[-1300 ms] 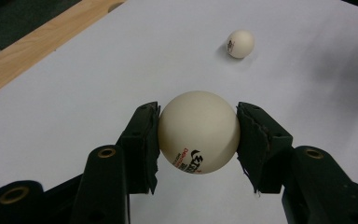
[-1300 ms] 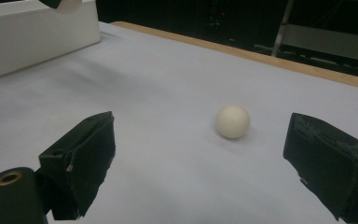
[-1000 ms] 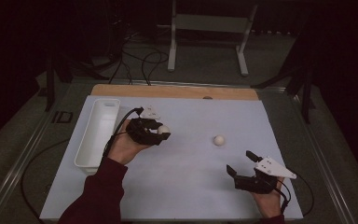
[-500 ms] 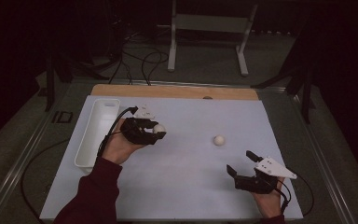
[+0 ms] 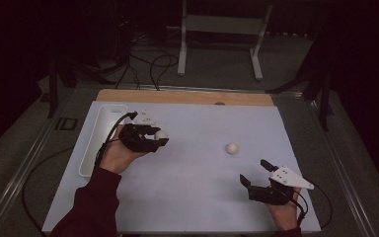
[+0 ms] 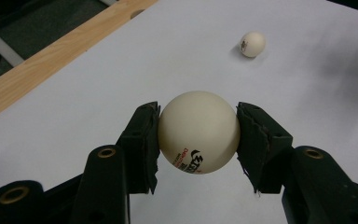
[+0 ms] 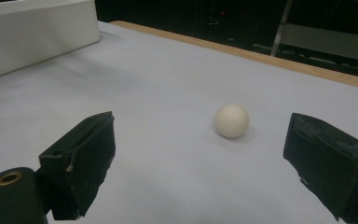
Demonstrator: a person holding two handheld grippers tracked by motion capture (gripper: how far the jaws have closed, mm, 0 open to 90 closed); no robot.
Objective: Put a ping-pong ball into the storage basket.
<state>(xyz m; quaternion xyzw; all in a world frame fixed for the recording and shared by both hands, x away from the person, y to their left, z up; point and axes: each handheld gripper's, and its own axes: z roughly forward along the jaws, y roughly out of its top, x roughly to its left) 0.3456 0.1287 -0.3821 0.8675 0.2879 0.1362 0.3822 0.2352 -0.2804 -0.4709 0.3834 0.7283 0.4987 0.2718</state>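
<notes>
The ball you hold is a smooth, matte, cream-white sphere with small black and red print near its underside, and it sits at the centre of the left gripper view, pinched at its widest girth. Your left gripper is closed on it: the two black pads press its sides, and their foam facing looks rough and frayed at the edges. In the high view that ball shows left of centre, at the tip of the left gripper, just right of the tray.

A second ball, the same pale round shape, lies free on the sheet right of centre; in the right gripper view it rests on the surface beyond and between your jaws, touching neither. Your right gripper stands wide open and holds nothing; in the high view the gripper is at the lower right, with a grey three-cornered plate on top.

The tray is a long white rectangular trough with rounded corners along the left edge. The table wears a flat, pale, matte sheet, with a strip of light wood along its far edge. Beyond it the room is dark, with a grey floor, loose black cables and a white metal stand at the top of the frame.
</notes>
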